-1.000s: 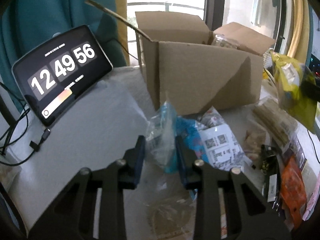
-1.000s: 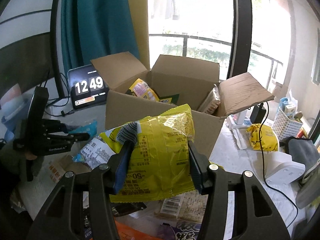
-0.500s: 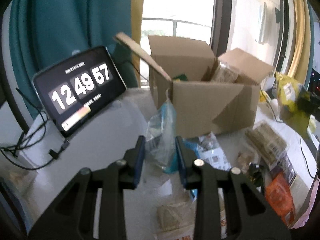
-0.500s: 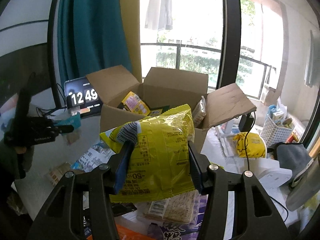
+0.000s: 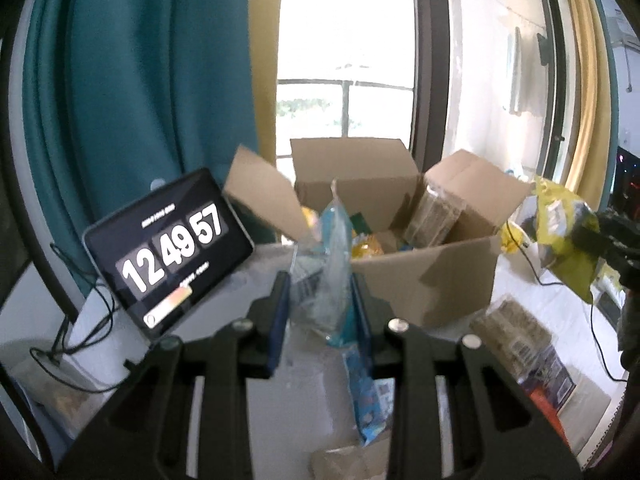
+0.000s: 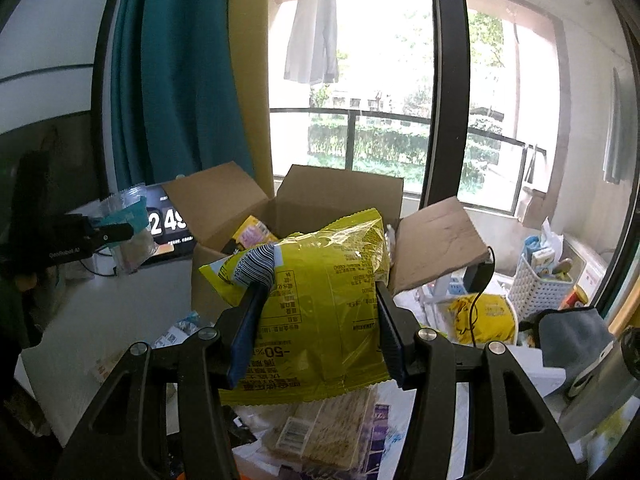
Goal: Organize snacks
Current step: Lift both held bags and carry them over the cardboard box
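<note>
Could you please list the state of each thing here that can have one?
cardboard box: open, flaps up, snacks inside.
left gripper: shut on the clear blue packet, held off the table.
right gripper: shut on the yellow bag, held in front of the box.
tablet: on, propped up, showing a clock.
white basket: upright, items inside.

Tablet clock [image 5: 168, 246], teal curtain [image 5: 140, 80], white basket [image 6: 538, 286], hanging shirt [image 6: 314, 36]

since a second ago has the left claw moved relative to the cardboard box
Yes. The left claw, shut on the clear blue snack bag, has risen: the cardboard box now sits lower, with its inside showing.
</note>
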Motion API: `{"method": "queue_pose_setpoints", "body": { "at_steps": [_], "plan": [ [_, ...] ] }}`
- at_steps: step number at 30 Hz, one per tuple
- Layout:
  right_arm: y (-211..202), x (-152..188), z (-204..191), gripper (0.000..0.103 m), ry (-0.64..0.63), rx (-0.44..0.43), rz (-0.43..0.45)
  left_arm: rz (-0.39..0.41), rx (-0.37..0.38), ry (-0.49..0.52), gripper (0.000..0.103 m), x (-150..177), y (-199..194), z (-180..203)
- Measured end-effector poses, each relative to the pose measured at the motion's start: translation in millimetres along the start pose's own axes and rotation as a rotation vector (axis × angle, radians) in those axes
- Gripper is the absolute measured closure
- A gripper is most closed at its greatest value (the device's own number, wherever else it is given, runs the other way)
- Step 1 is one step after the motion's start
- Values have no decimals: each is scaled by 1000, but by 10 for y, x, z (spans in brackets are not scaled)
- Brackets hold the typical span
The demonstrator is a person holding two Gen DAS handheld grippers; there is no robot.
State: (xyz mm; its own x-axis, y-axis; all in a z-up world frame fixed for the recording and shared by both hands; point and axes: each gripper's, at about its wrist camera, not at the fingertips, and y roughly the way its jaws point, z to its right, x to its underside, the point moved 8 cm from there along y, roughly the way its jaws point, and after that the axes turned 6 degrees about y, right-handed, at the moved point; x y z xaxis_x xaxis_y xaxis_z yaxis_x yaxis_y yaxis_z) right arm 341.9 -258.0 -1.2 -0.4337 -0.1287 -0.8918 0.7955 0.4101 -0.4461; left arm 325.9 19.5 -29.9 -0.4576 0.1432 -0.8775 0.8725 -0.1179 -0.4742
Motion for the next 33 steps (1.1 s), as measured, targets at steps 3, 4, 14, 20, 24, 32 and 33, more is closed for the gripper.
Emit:
{"method": "queue_pose_setpoints", "body": {
  "at_steps": [3, 4, 14, 20, 24, 32, 33],
  "plan": [
    [-3, -62, 39, 47, 0, 0, 14, 18, 2, 4, 72, -110, -5, 31],
    [-3, -86, 53, 47, 1, 0, 19, 23, 4, 5, 72, -143, -5, 40],
    [55, -267, 211, 47, 16, 14, 64, 71, 19, 27, 72, -478, 55, 168],
    [107, -376, 317, 47, 27, 31, 90, 103, 46, 66, 72, -713, 136, 326],
    [154, -423, 384, 47, 36, 42, 98, 115, 66, 82, 72, -841, 233, 412],
    [240, -491, 537, 47, 53, 66, 111, 126, 106, 93, 72, -1020, 458, 541],
    [254, -496, 560, 47, 55, 69, 111, 125, 112, 93, 72, -1035, 498, 557]
  ]
}}
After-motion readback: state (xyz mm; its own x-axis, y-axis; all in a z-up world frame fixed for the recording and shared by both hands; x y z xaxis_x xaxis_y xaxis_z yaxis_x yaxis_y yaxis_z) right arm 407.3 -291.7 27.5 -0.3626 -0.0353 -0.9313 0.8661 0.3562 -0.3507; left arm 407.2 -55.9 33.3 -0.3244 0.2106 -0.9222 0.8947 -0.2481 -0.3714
